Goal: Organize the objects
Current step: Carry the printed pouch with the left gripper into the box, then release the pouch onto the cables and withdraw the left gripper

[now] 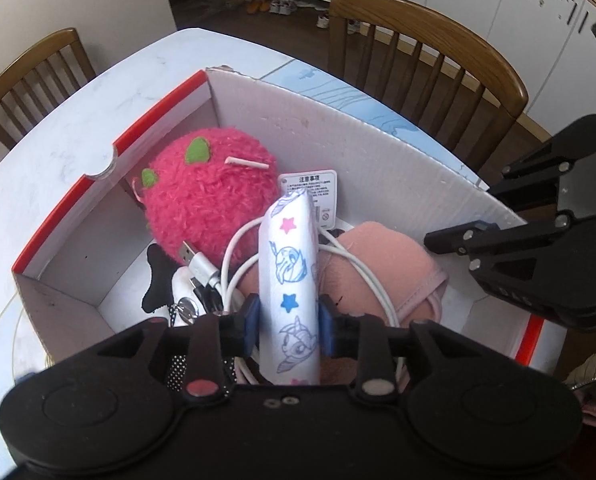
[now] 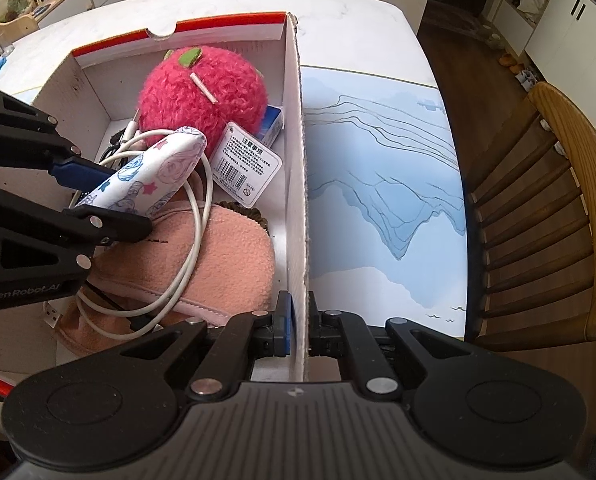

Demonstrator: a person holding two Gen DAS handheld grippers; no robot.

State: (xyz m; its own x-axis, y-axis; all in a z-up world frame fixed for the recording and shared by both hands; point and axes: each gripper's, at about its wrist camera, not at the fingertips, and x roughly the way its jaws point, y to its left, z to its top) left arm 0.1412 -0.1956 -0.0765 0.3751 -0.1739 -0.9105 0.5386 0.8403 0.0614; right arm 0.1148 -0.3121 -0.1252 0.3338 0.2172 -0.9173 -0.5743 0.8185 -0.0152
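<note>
Left wrist view: the left gripper (image 1: 285, 324) has its jaws flanking a pony-print pouch (image 1: 289, 280) inside the cardboard box (image 1: 378, 148), pads seemingly just clear, pink plush (image 1: 209, 196) at eleven o'clock. Right wrist view: the right gripper (image 2: 298, 330) is clenched on the box wall.

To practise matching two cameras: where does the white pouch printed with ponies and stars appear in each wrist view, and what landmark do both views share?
Left wrist view: the pouch stands low in the centre, between the left gripper fingers, above the box contents.
Right wrist view: the pouch lies left of centre, slanting up to the right from the left gripper.
Shared landmark: the pink fuzzy plush in the cardboard box.
</note>
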